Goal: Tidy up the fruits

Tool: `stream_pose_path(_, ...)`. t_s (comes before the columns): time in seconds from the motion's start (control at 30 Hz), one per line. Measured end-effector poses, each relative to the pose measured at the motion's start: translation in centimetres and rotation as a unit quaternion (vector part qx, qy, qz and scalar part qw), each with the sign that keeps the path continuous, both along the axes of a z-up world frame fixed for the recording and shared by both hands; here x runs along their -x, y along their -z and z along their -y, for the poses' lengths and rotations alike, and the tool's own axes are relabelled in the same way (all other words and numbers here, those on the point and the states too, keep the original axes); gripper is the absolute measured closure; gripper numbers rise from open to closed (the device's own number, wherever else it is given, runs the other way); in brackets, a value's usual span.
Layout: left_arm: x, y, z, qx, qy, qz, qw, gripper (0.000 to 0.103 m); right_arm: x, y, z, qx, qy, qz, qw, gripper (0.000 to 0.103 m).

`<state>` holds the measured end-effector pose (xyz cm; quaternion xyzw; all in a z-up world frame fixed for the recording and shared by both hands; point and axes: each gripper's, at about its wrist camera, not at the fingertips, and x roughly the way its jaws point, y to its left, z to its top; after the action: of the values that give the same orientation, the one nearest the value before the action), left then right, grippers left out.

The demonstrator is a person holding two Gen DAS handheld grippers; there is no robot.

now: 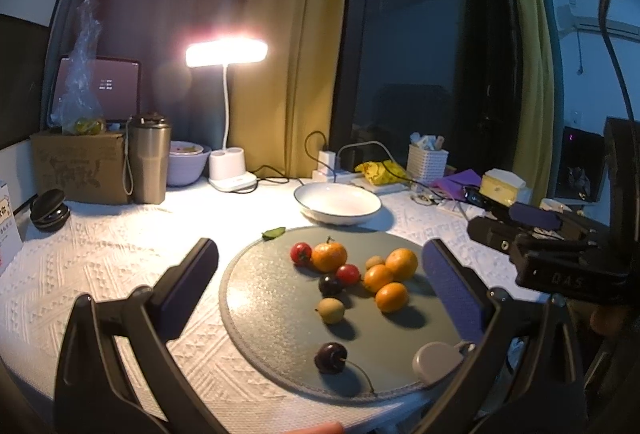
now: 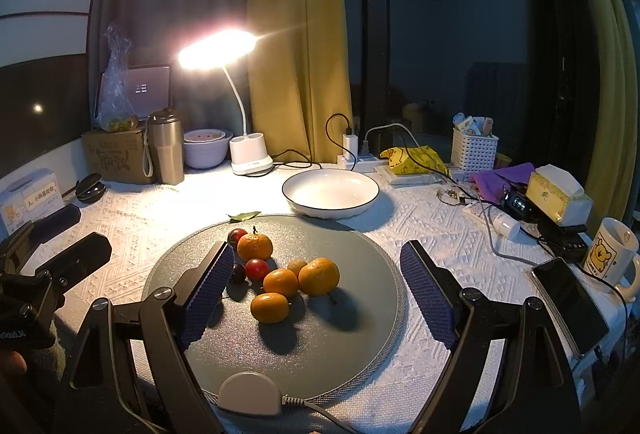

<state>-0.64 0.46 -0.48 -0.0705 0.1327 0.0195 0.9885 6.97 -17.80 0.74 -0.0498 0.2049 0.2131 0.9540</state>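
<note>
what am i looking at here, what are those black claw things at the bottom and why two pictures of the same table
The black claws are two hand-held grippers; a person holds one in each hand. Each carries a wide-angle camera looking along its fingers, so you get one picture per hand. The left gripper and the right gripper are both open and hold nothing. Below them a round grey mat lies on a white tablecloth, carrying four oranges, cherry tomatoes, dark cherries and small tan fruits. Behind it stands an empty white bowl, probably where the fruit goes, and a lit desk lamp.
</note>
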Motion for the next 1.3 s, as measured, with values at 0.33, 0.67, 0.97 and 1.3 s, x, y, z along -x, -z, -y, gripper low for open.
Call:
stream_pose_path(0.33, -0.1, 0.0, 0.1, -0.001, 0.001, 0.001, 1.0, 0.001, 0.0, 0.1, 0.0, -0.001, -0.001, 0.0, 1.0, 0.015)
stream_pose_path(0.67, 0.0, 0.1, 0.1, 0.0, 0.001, 0.001, 1.0, 0.001, 0.0, 0.1, -0.1, 0.0, 0.0, -0.001, 1.0, 0.015)
stream_pose_path(0.97, -0.6, 1.0, 0.0, -0.001, 0.008, -0.017, 0.9998, 0.001, 0.3, 0.5, -0.4, 0.001, -0.002, -0.007, 1.0, 0.015)
stream_pose_path(1.3, -3.3, 4.9, 1.1, -0.021, 0.038, -0.102, 0.9938, 0.01, -1.5, 3.1, -2.0, 0.014, -0.019, -0.05, 0.998, 0.016)
